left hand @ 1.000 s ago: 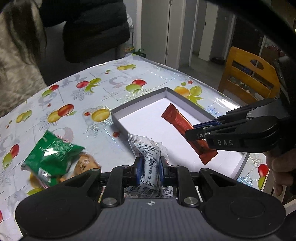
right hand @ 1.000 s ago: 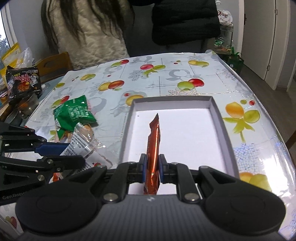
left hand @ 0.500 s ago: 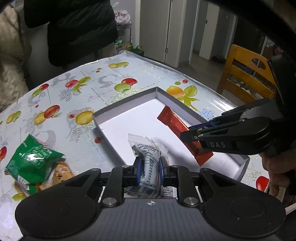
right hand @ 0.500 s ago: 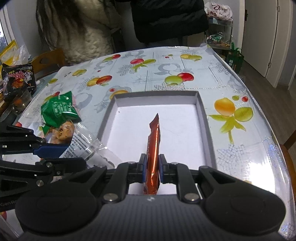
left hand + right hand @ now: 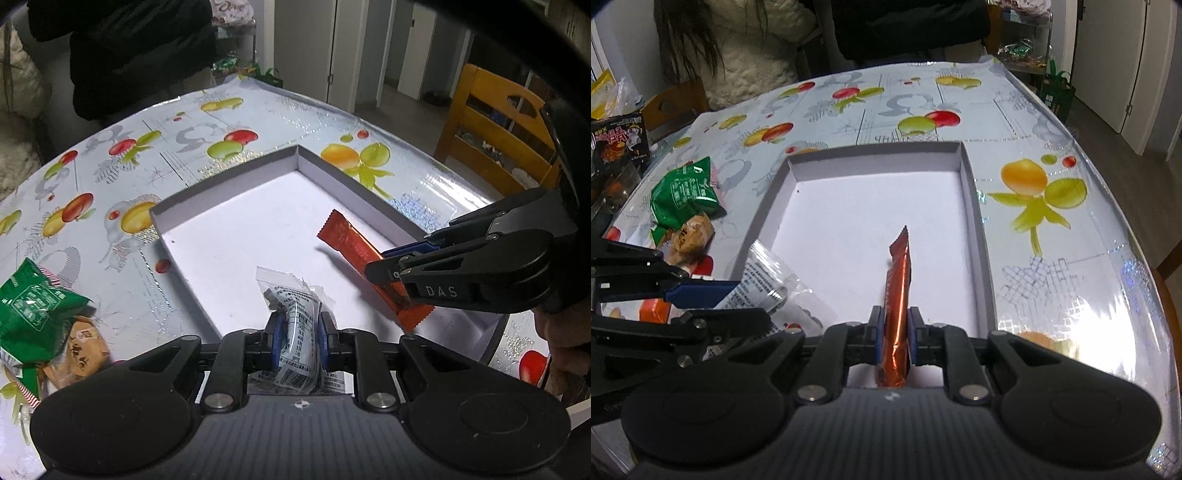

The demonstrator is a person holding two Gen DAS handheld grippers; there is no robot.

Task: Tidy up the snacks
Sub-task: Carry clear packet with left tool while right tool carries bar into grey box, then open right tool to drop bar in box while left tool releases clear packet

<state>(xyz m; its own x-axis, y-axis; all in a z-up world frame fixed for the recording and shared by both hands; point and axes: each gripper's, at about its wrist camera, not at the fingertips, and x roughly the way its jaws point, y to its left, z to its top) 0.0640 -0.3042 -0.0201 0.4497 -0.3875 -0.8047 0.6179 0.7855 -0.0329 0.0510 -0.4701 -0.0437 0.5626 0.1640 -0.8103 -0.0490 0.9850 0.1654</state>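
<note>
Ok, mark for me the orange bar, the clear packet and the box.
orange bar (image 5: 899, 295): right wrist view, wrapper above the pads.
clear packet (image 5: 301, 325): left wrist view, printed face between the pads.
box (image 5: 875, 153): right wrist view, far wall.

beyond the far edge of my table's fruit-print cloth (image 5: 1015, 122) stand two people, one in a dark jacket (image 5: 125, 48), one in a cream fleece (image 5: 750, 48). a yellow wooden chair (image 5: 491, 133) sits off its right edge.

Black gripper (image 5: 299, 338), blue fingers (image 5: 277, 336), silver screws.
</note>
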